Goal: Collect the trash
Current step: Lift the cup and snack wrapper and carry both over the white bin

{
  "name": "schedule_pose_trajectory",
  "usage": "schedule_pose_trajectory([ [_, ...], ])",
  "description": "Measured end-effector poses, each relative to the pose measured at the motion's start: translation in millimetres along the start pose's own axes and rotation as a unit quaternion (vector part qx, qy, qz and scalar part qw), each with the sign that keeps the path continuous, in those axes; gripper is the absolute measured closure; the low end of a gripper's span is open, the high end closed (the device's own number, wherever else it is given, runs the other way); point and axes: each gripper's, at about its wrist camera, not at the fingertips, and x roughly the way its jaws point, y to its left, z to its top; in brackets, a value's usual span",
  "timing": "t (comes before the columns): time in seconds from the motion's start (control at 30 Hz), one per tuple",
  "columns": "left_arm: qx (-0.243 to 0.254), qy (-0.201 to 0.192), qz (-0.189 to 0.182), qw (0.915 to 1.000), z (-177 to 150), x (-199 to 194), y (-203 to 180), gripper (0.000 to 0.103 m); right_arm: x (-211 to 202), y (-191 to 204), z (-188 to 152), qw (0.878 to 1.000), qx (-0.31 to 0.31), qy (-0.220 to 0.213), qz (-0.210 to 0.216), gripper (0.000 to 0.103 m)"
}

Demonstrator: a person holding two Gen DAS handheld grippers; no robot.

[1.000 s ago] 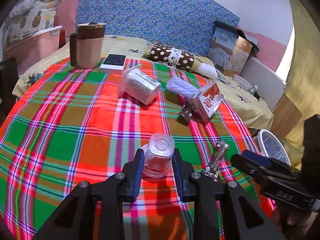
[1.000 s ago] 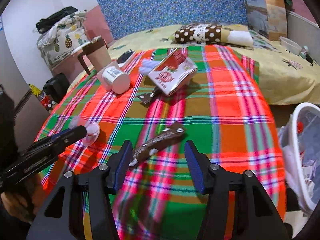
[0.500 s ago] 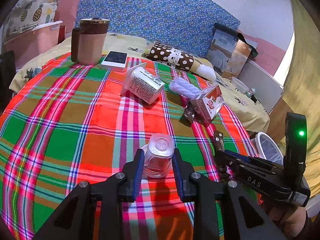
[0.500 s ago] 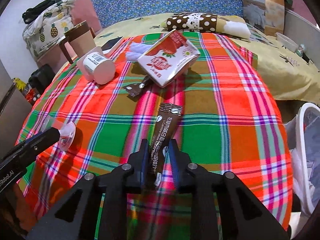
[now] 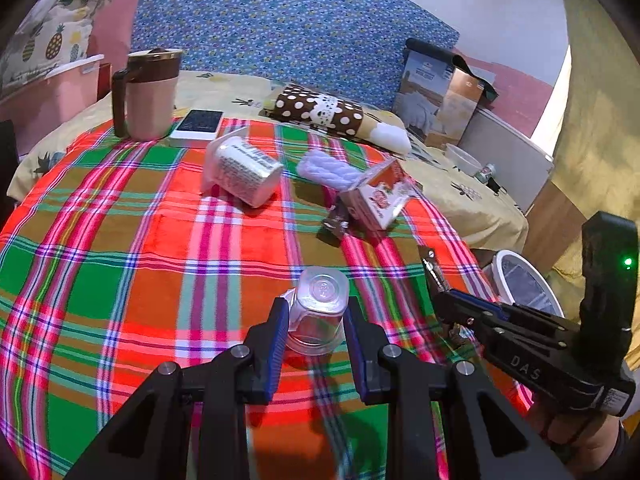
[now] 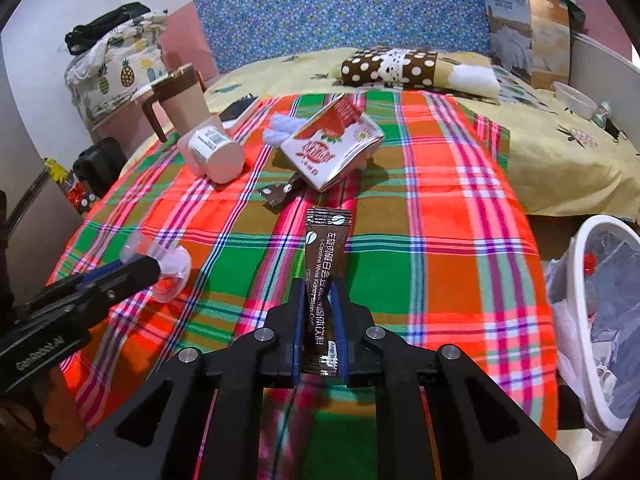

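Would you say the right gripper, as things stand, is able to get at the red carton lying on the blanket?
Probably not yet: the right gripper is shut on the coffee sachet, so its jaws are occupied, though nothing blocks the way to the red carton.

Even, bright indoor light; saturated colours on plaid blanket [image 5: 120, 248]. Daylight glare at right edge beside curtain [image 5: 596, 120]. Soft shadows under yogurt cup [image 5: 240, 170] and carton [image 6: 332, 148]. Strong fisheye bending, black vignette corners. Blanket near bottom edge motion-blurred.
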Motion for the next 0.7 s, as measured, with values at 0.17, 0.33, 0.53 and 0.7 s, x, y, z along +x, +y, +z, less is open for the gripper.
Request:
schedule_pose_trajectory([
  [0.17,0.012,0.001,-0.011,0.9999,-2,-2,-18,0.075,-14,-11,-2,1.000,0.010,-0.015,-0.007,0.088],
  [0.33,0.026,0.000,-0.020,0.9995,-3,-4,-38,0.075,-27,-21,-4,0.999,0.017,-0.029,-0.014,0.088],
  [0.53,0.043,0.000,-0.032,0.9986,-5,-7,-62,0.075,-41,-34,-8,0.998,0.028,-0.046,-0.020,0.088],
  [0.7,0.056,0.004,-0.040,0.9976,-8,-5,-83,0.075,-51,-46,-12,0.997,0.038,-0.058,-0.028,0.088],
])
